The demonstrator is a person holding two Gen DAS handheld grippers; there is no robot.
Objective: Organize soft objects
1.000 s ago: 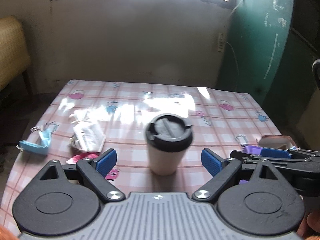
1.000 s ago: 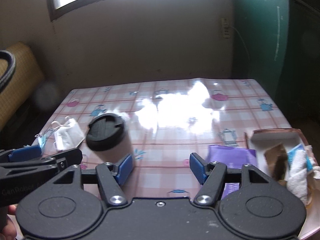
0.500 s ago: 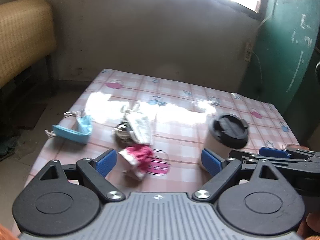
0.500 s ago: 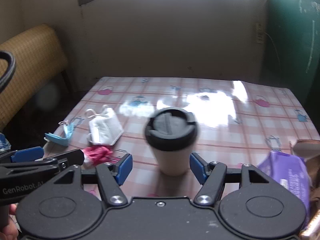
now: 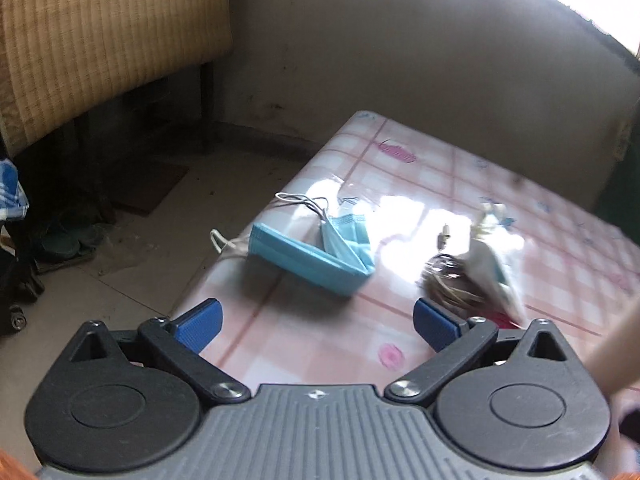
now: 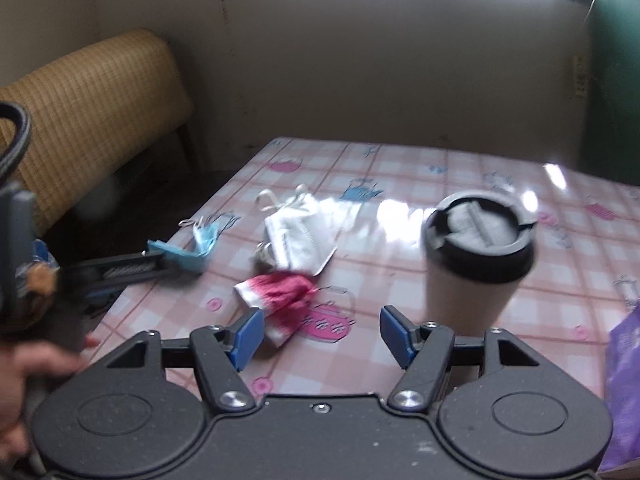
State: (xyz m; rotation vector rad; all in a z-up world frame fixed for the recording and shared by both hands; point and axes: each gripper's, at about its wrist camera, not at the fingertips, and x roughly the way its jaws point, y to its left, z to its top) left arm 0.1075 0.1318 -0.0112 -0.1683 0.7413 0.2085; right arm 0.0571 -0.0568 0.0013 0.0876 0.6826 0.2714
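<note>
Left claw: jaws opening, spread wide, nothing between the blue pads, only bare pink-checked tabletop under the gap. Just past the gap, a folded blue face mask lying flat near the tabletop's left edge, white ear loops trailing off toward the floor. To its right, a white mask draped over a dark tangled bundle, with a sliver of red showing beside the right pad. Seen from the right wrist view, the same left claw reaching in from the left with its tip at the blue face mask; touching or not, cannot tell through the blur.

Right claw: released, jaws apart and empty. Left pad just beside a crumpled red-and-white cloth lying on the tabletop; contact unclear. Beyond the cloth, the white mask, folded, flat. Off to the right of the gap, a pale cup with a black lid, upright. At the far right edge, a purple packet, partly cut off. At the lower left, a hand on the left tool's handle.
</note>
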